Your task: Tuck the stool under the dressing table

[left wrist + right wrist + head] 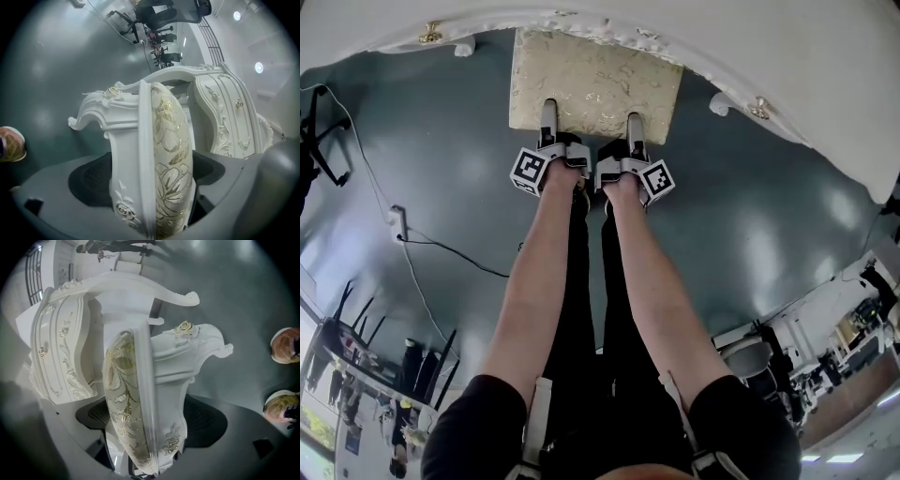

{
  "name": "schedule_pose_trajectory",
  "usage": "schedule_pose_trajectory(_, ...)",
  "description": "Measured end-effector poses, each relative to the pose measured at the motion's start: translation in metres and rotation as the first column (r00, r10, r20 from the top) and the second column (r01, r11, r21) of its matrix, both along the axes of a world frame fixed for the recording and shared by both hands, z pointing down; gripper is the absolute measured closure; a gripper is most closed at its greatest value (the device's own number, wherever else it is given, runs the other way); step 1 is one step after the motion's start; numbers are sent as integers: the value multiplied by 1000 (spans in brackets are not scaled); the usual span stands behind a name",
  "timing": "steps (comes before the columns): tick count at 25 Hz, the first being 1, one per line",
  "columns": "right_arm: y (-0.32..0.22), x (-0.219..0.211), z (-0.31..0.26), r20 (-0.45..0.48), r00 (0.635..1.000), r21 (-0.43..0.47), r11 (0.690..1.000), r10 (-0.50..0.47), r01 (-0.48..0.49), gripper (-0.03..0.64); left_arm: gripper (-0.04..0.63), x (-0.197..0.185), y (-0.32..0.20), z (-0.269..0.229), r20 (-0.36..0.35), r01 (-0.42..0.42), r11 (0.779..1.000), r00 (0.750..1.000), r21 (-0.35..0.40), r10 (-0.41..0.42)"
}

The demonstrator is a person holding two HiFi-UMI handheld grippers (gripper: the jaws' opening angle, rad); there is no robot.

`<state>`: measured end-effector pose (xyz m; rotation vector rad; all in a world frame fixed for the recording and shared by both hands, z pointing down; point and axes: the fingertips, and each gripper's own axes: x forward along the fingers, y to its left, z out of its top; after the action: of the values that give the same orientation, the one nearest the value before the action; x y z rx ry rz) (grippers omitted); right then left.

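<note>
A black cable [450,249] and white socket block [397,223] lie on teal floor [769,225].

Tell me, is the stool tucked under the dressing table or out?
Mostly out. In the head view nearly the whole top of the stool lies bare before the dressing table.

Head view looks down — gripper views near, sharing the stool [595,84].

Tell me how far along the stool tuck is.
Done: left tongs and right tongs clamp the stool at its near edge. In hand: its far edge looks just beneath the dressing table top. Left: most of the cushion shows; push it in, then release.
</note>
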<state>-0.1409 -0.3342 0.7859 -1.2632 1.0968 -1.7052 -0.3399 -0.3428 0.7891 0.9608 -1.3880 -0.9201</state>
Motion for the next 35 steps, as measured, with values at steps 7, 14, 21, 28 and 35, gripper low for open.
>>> schedule_pose_trajectory(7, -22, -6, -2, 0, 998, 19, 998, 62, -62, 122, 92, -7, -37, -5, 4, -66, 998, 998, 17, 66)
schedule_pose_trajectory(14, -68, 3, 2, -10, 995, 29, 995, 95, -94, 120, 92, 3, -84, -1, -1, -84, 996, 996, 22, 84)
schedule_pose_trajectory(21, -93, 9, -8, -23, 993, 45, 992, 120, -118, 118, 92, 8, -105, -8, -18, -100, 994, 995, 35, 101)
schedule_pose_trajectory(28, -109, 13, -9, -18, 992, 45, 991, 126, -125, 118, 92, 11, -120, -13, -23, -94, 995, 995, 41, 95)
schedule_pose_trajectory(35, -116, 16, -8, -18, 992, 55, 991, 127, -126, 117, 92, 15, -128, -11, -21, -107, 993, 994, 48, 108)
